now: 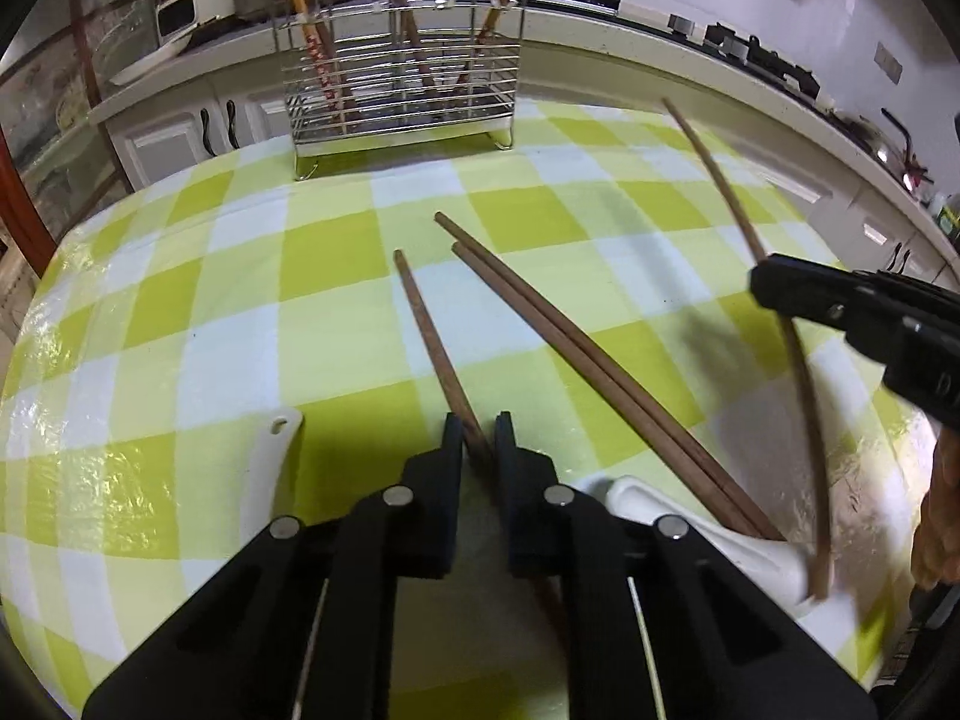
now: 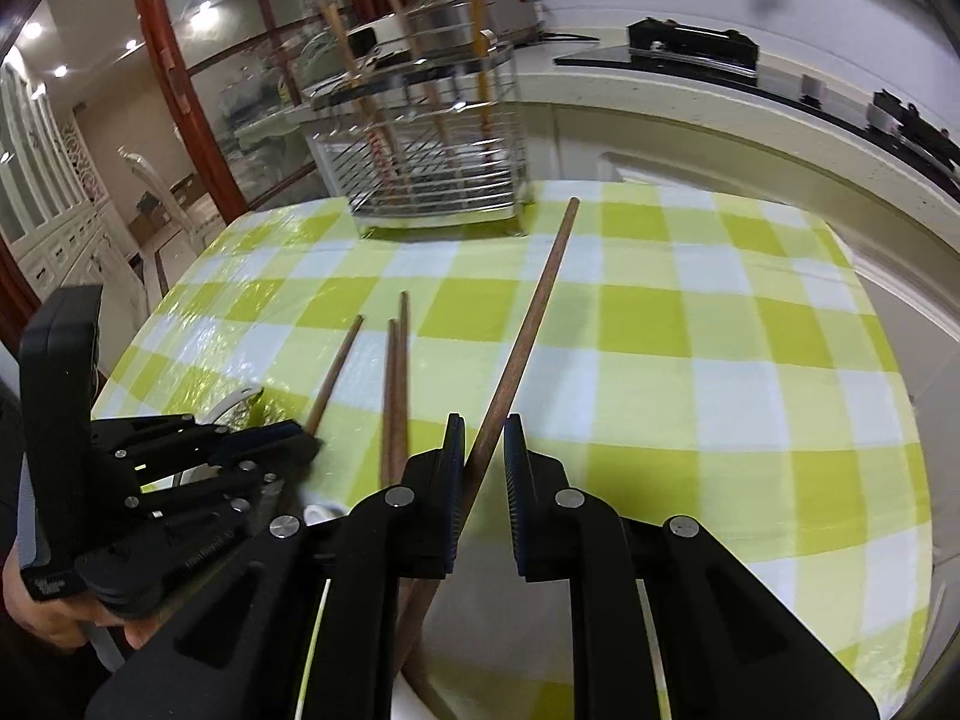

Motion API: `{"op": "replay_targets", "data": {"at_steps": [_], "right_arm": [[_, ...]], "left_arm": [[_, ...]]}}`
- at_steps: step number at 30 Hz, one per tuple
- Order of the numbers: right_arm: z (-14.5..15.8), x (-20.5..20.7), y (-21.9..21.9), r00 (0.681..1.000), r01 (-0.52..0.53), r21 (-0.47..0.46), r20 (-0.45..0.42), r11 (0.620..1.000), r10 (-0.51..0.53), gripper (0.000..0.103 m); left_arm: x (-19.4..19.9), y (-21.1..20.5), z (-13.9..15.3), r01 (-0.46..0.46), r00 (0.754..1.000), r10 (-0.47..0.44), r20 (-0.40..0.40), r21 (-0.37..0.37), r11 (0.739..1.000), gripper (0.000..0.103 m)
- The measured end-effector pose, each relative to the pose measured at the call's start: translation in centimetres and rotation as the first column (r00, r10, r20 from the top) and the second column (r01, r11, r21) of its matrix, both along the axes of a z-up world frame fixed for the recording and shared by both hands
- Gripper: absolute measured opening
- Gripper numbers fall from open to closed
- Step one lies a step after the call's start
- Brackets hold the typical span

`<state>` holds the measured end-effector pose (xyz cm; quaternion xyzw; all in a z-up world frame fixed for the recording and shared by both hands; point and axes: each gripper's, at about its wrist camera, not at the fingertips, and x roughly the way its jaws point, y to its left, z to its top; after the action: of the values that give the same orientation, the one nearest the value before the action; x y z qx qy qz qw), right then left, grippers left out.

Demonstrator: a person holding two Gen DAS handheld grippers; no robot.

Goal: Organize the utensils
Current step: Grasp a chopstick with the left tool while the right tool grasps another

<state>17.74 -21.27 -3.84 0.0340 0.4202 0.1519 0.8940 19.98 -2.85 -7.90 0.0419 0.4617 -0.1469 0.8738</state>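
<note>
Left tool (image 1: 479, 429): closed on a brown chopstick (image 1: 433, 343) lying on the checked bench (image 1: 240, 312) | Right tool (image 2: 483, 435): clamped on a second chopstick (image 2: 528, 330), held off the cloth | Two more chopsticks (image 1: 576, 348): resting side by side against a white dish (image 1: 708, 531) | Wire utensil rack (image 1: 402, 84): at the bench's far edge, chopsticks standing inside.

Open cloth (image 1: 600, 192) before rack (image 1: 402, 90).

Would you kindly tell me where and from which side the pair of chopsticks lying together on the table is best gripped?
Probably mid-length on the pair of chopsticks, from above, fingers straddling both across their width. They lie flat and side by side on the tablecloth, near ends resting on a white dish, so the middle is clear.
</note>
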Motion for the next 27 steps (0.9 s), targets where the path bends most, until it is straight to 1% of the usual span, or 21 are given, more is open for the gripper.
{"op": "replay_targets", "data": {"at_steps": [3, 5, 7, 11, 13, 15, 17, 21, 23, 25, 27], "right_arm": [[0.5, 0.1, -1.3, 1.0, 0.01, 0.0, -0.005, 1.0, -0.01, 0.009], [0.4, 0.2, -1.8, 1.0, 0.009, -0.02, -0.01, 1.0, -0.009, 0.009], [-0.1, 0.6, -2.5, 1.0, 0.017, -0.028, -0.026, 0.999, -0.018, 0.009], [-1.6, 1.1, -2.8, 0.998, 0.017, -0.046, -0.065, 0.999, -0.02, 0.009], [-2.2, 1.3, -2.8, 0.996, 0.015, -0.053, -0.089, 0.998, -0.02, 0.009], [-2.4, 1.3, -2.9, 0.995, 0.017, -0.062, -0.096, 0.998, -0.023, 0.009], [-2.6, 1.3, -2.7, 0.994, 0.019, -0.086, -0.104, 0.996, -0.028, 0.012], [-3.0, 1.7, -2.5, 0.992, 0.02, -0.108, -0.122, 0.994, -0.034, 0.013], [-3.3, 2.0, -2.3, 0.991, 0.017, -0.113, -0.133, 0.993, -0.032, 0.017], [-3.5, 2.3, -2.3, 0.99, 0.024, -0.117, -0.138, 0.993, -0.04, 0.036], [-3.6, 2.6, -2.1, 0.99, 0.017, -0.126, -0.137, 0.992, -0.035, 0.041]], "left_arm": [[0.2, 1.0, 0.0, -0.021, 1.0, 0.021, -0.001, -0.003, 1.0, 0.009], [0.4, 1.8, 0.0, -0.03, 1.0, 0.03, -0.004, -0.018, 0.999, 0.009], [0.6, 2.4, 0.0, -0.033, 0.999, 0.032, -0.014, -0.046, 0.998, 0.009], [0.7, 2.8, 0.0, -0.039, 0.999, 0.038, -0.022, -0.056, 0.998, 0.009], [0.6, 2.6, 0.0, -0.033, 0.999, 0.032, -0.023, -0.041, 0.999, 0.009], [0.6, 2.4, 0.0, -0.029, 0.999, 0.028, -0.022, -0.027, 0.999, 0.01], [0.5, 2.1, 0.0, -0.028, 0.999, 0.028, -0.02, -0.012, 1.0, 0.01], [0.5, 1.6, 0.0, -0.022, 1.0, 0.022, -0.018, 0.012, 1.0, 0.013], [0.4, 1.4, 0.0, -0.018, 1.0, 0.018, -0.015, 0.031, 0.999, 0.013], [0.4, 1.2, 0.0, -0.012, 1.0, 0.012, -0.016, 0.035, 0.999, 0.017], [0.3, 0.9, 0.0, -0.005, 1.0, 0.006, -0.013, 0.052, 0.999, 0.017]]}}
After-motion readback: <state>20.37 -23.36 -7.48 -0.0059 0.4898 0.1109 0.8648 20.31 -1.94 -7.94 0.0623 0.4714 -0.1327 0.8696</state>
